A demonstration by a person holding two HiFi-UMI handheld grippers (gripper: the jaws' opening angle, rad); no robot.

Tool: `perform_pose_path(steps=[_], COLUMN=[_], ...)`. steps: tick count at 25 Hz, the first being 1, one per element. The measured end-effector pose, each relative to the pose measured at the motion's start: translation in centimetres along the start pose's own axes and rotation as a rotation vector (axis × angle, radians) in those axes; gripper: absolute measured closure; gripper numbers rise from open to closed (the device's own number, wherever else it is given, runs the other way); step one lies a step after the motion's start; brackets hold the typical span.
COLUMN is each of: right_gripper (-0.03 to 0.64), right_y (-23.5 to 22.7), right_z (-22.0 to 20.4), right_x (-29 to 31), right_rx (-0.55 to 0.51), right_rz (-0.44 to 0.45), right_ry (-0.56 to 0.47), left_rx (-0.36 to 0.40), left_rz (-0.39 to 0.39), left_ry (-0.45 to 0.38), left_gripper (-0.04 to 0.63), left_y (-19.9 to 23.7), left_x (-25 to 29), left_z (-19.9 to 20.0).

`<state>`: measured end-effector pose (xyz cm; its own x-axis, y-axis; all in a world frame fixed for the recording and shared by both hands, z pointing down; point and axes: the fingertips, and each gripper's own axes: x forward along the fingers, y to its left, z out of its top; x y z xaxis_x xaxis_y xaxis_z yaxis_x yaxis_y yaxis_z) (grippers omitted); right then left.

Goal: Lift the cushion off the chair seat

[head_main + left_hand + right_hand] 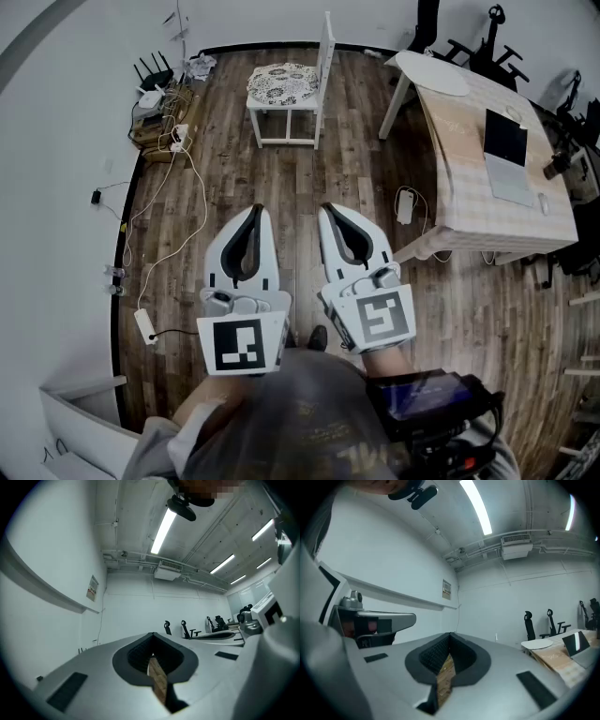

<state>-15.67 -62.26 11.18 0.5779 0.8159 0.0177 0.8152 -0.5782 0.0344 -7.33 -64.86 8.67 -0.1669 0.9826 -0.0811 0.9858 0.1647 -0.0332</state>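
Left tool (255,208): jaws together, nothing between them, held level over the wood floor (291,178).
Right tool (328,207): just beside the left, jaws closed too, empty.
Cables (178,178): on the floor by the left wall.
Cushion (279,82): patterned, lying on the white chair (324,52) seat, well apart from both tools.
Counter (464,178): right of the chair, laptop (507,152) on it.

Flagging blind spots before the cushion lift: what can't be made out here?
- Cushion: head view, far and small; any ties to the chair can't be told.
- Both gripper views: own jaws block the lower field; cushion and chair don't show.
- Wall notice: left gripper view, too small to read.
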Motion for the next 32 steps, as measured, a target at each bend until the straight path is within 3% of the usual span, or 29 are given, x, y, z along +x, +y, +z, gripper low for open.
perform_pose_path(steps=[12,22,32], right_gripper=[0.611,0.609,0.609], right_y=[-0.5,-4.6,-5.8], right_z=[-0.7,-1.9,-3.5], right_x=[-0.3,-2.2,1.6], right_rx=[-0.001,0.025,0.051], right_rz=[0.007,-0.005,-0.002], right_ry=[-0.007,0.025,0.042], left_rx=[-0.007,0.008,-0.009], left_rz=[-0.013,-0.008,-0.004], left_ry=[-0.010,0.009,0.044], left_gripper=[0.589,0.589,0.589], left_y=[-1.0,-5.0,-3.0], left_x=[0.4,1.7,5.2], left_z=[-0.2,-0.5,-2.8])
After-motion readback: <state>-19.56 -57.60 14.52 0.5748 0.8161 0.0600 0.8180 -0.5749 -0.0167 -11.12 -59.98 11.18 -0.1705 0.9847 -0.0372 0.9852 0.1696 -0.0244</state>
